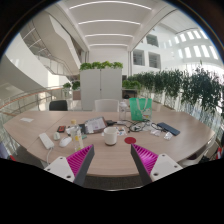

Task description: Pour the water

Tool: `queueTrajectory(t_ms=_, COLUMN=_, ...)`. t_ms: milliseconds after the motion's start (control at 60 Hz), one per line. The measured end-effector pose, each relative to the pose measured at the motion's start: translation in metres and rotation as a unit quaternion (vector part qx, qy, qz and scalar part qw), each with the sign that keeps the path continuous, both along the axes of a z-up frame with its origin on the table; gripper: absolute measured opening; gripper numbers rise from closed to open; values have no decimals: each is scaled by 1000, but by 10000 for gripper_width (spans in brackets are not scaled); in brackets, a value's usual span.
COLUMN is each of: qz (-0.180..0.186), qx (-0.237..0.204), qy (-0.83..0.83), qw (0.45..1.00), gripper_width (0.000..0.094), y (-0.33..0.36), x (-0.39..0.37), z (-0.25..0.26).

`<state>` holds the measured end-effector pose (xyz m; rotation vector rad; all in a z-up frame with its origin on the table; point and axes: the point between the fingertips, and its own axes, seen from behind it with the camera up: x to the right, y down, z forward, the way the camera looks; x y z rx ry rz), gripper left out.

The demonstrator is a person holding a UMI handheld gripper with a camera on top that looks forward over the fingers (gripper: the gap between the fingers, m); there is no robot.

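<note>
My gripper [112,160] is open and empty, its two fingers with magenta pads [146,157] spread wide above the near edge of a long wooden table [100,155]. A white cup [111,136] stands on the table just ahead of the fingers, between their lines. A small red round thing [130,141] lies to the cup's right. A green container [141,107] stands farther back on the right. Nothing is between the fingers.
Clutter covers the table's far half: papers and a dark device [95,126], a pink thing [66,141] at the left, a dark flat thing [167,129] at the right. A chair [58,105] and a white cabinet [100,88] with plants stand behind. Tall plants [190,92] line the right.
</note>
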<state>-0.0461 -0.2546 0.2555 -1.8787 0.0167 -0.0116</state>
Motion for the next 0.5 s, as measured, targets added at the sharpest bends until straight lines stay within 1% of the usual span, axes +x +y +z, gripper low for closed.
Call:
queueTrajectory(t_ms=83, qz=31, qx=-5, qy=6, qw=999, gripper_width=815, y=6, x=-19, z=-16)
queueTrajectory(t_ms=100, qz=35, qx=-6, qy=8, qw=999, gripper_width=814, y=16, x=-36, z=-36)
queueTrajectory(t_ms=133, qz=45, qx=-10, qy=12, qw=999, gripper_width=813, y=26, x=-51, z=-53)
queueTrajectory(t_ms=200, qz=76, qx=-15, qy=21, qw=997, gripper_width=811, y=50, x=-85, z=-83)
queueTrajectory(t_ms=283, qz=104, qx=-1, qy=23, qw=994, gripper_width=809, y=91, x=-121, z=-106)
queueTrajectory(t_ms=383, qz=119, qx=11, qy=28, qw=992, gripper_width=810, y=146, x=-159, z=-131)
queueTrajectory(t_ms=500, qz=132, qx=33, qy=18, qw=991, gripper_width=812, y=206, x=-194, z=-145)
